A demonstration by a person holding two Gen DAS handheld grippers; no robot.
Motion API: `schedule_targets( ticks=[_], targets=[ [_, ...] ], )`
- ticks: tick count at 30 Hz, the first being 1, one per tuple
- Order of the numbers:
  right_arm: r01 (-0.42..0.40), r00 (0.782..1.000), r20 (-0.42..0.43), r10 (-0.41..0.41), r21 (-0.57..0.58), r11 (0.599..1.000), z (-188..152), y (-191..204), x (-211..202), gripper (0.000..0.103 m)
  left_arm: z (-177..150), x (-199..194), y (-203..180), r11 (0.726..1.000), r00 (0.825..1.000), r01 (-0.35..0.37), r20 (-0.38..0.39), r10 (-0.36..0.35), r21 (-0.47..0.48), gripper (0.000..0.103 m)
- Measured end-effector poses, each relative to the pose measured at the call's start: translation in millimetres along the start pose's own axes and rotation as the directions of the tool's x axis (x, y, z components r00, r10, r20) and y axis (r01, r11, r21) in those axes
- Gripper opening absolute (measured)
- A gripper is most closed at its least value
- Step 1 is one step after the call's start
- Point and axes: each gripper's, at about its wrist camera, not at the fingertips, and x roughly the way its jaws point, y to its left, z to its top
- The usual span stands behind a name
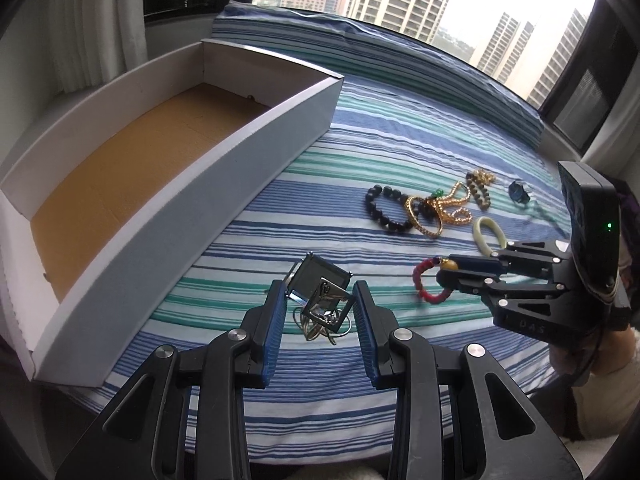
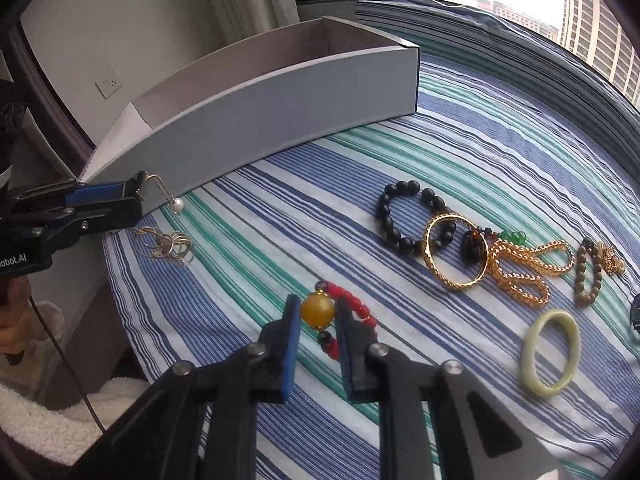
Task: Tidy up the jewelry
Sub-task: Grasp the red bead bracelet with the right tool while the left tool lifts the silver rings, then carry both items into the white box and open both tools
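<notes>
Right tongs clamped on red bracelet's amber bead: slippery, floppy strand; left tongs apart w/ earring between

Readable text, two spots only. Left gripper body, 9 o'clock edge of the right wrist view: white lettering "obot.AI", start cut off by the frame. Right gripper housing, about 4 o'clock in the left wrist view: faint embossed letters, look like "DAS", not certain. Nothing legible on the white box.
</notes>
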Motion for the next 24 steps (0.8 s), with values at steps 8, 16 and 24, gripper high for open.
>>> schedule_targets(
  ticks=[8,16,24],
  targets=[
    [-0.100,0.990,0.093,0.102,-0.028,0.995,59,24,-52,0.017,39,-55,28,0.998,0.997,0.042,0.067,-0.038,-0.054,0.034],
    [-0.164,0.963,0.198,0.184,-0.112,0.980,158,67,-79,0.017,78,-85,84,0.988,0.983,-0.102,0.139,0.118,-0.115,0.034],
    [-0.154,0.962,0.203,0.185,-0.158,0.975,236,112,-20,0.017,86,-51,151,0.948,0.971,-0.210,0.065,0.232,-0.237,0.034]
  ],
)
